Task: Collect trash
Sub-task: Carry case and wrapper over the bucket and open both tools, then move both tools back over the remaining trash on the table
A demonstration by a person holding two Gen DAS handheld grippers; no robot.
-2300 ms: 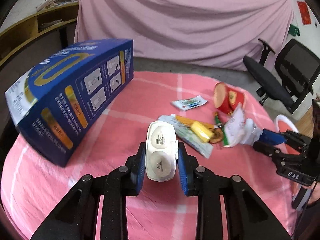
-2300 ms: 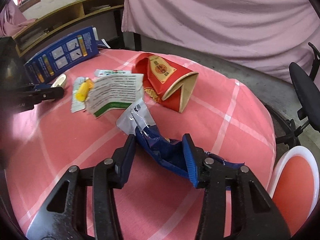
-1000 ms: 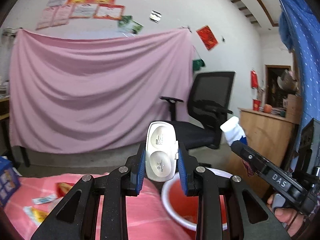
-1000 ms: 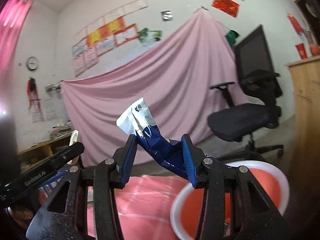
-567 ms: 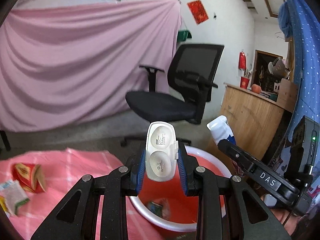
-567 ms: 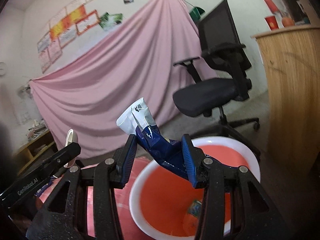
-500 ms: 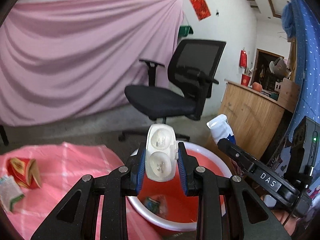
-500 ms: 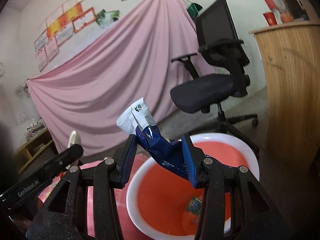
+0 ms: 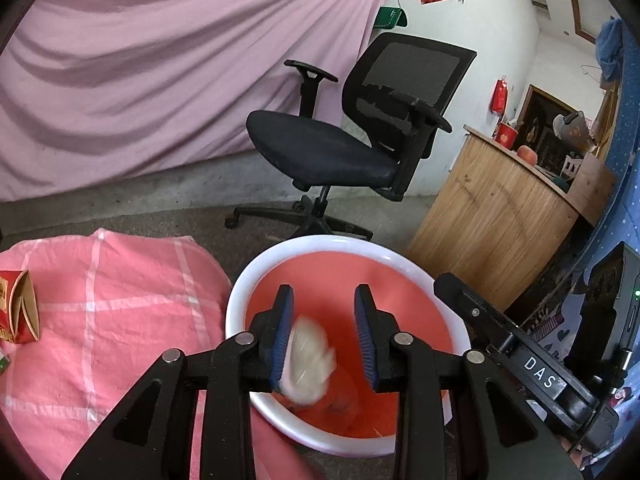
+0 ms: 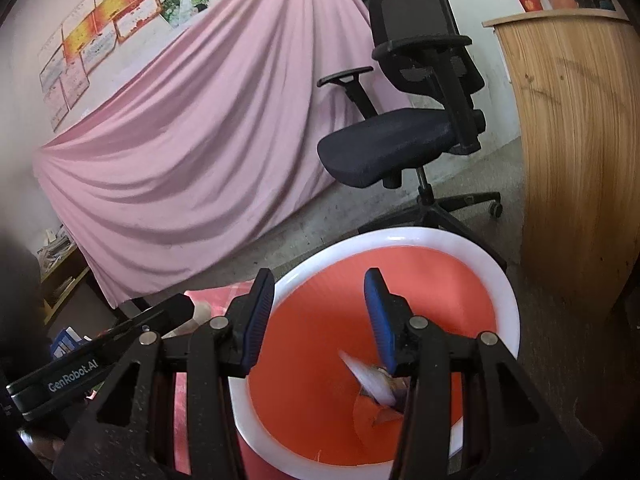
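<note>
- Two grippers are held over an orange bin (image 9: 400, 276) with a white rim; the bin stands on the floor just beside a table covered with a pink checked cloth (image 9: 120, 320).
- Left gripper (image 9: 323, 334): the jaws have just been opening and now stand apart. A white plastic case (image 9: 308, 360) is seen as a motion-blurred shape between them, close against the left pad and clear of the right pad, so no grip is recorded.
- The white case lies over the bin's mouth, below the fingertips.
- Right gripper (image 10: 318, 320): the jaws stand wide apart with nothing pressed between the pads.
- A blue-and-white wrapper (image 10: 374, 384) is seen blurred inside the bin, beside the right finger near its base; whether it touches the finger cannot be told.
- Other scraps at the bin's bottom are too blurred to be identified.
- A flattened red paper cup (image 9: 18, 308) is left lying on the cloth at the far left edge of the left wrist view.
- A black office chair (image 9: 360, 136) stands behind the bin, before a pink drape (image 9: 160, 60).
</note>
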